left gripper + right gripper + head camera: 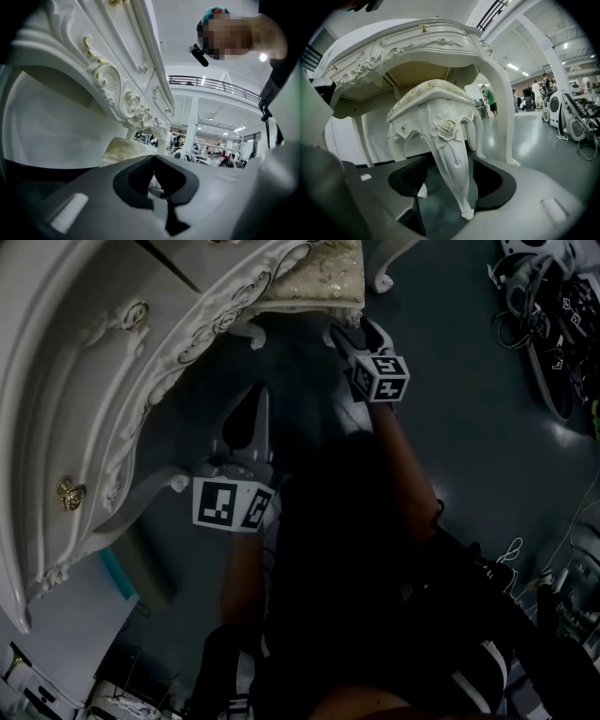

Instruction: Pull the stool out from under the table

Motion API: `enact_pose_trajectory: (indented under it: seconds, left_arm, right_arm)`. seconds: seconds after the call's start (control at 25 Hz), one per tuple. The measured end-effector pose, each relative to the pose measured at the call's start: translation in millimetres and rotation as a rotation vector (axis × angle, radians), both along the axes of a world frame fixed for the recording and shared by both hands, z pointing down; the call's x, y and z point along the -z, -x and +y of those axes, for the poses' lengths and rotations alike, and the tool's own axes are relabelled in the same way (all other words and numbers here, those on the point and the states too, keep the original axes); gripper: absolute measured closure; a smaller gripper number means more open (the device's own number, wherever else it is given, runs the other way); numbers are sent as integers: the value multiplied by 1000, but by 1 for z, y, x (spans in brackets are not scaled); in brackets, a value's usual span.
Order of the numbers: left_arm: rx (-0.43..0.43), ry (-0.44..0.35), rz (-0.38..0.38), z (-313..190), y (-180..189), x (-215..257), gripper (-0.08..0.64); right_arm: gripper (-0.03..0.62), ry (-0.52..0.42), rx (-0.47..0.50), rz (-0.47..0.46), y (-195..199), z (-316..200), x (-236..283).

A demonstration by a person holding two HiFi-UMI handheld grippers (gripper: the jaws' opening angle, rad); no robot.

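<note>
Waiting to be pulled, the stool stands tucked under the table, its seat just above and ahead of the right claw. Its front leg rises right between that claw's jaws, which gape wide with neither pad touching, likely lined up to clamp the leg for a firm pull. The left claw, pinched together on nothing, sits beneath the table's carved edge, seemingly in reserve.

Glossy dark grey floor.
The white table and stool stand on it, the stool partly under the table.
</note>
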State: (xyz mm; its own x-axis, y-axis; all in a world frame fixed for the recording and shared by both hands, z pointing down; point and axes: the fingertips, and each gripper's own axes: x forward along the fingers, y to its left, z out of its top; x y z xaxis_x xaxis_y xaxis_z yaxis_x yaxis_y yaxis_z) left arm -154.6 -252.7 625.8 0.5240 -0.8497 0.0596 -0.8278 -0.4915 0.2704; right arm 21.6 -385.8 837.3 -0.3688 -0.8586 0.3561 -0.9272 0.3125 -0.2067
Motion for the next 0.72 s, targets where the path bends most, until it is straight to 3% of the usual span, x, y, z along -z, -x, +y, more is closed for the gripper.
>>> enact_pose_trajectory:
  seconds: [0.08,0.2,0.72]
  left_arm:
    - [1,0,6,1,1,-3,551]
    - [6,0,10,6,2,-7,551]
    - [41,0,-4,36,3,-3,551]
  right_arm:
    - [286,-2,-11,-2,-1,-6,-3]
    - [356,-17,-10,5,2,-8,-2]
    - [384,-11,23,24,5,19,-4]
